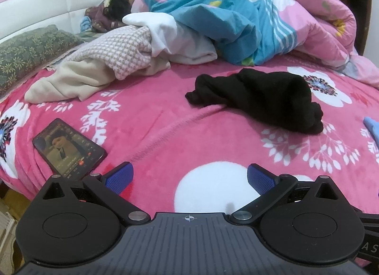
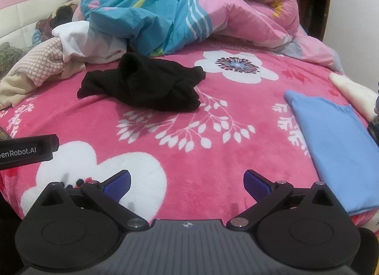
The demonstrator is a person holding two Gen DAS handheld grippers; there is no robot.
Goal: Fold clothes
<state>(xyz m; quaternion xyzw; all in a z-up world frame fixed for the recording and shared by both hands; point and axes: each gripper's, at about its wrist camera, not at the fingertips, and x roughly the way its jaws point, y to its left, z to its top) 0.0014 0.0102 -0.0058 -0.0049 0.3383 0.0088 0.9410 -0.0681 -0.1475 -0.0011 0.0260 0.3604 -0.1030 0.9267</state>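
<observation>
— While both tools hang over the near edge of the bed (image 2: 213, 156), what are they gripping?

— Nothing. The left gripper (image 1: 190, 176) has its blue pads spread wide over the pink flowered blanket, and the right gripper (image 2: 187, 181) is spread the same way, empty.

— Where is the garment?

— The black garment (image 1: 258, 98) lies crumpled in a heap near the middle of the bed, well apart from both tools. Past it, toward the far edge, sit a blue and pink quilt (image 1: 236, 14) and a bundle of white and beige cloth (image 1: 113, 61).

— Anything already flat?

— A light blue cloth (image 2: 336, 144) lies smooth along the right edge, with a cream piece (image 2: 353, 92) just beyond it; folded, possibly, though the lens bends that corner.

— And on the left?

— A phone (image 1: 68, 148) with a lit screen lies near the left edge.
</observation>
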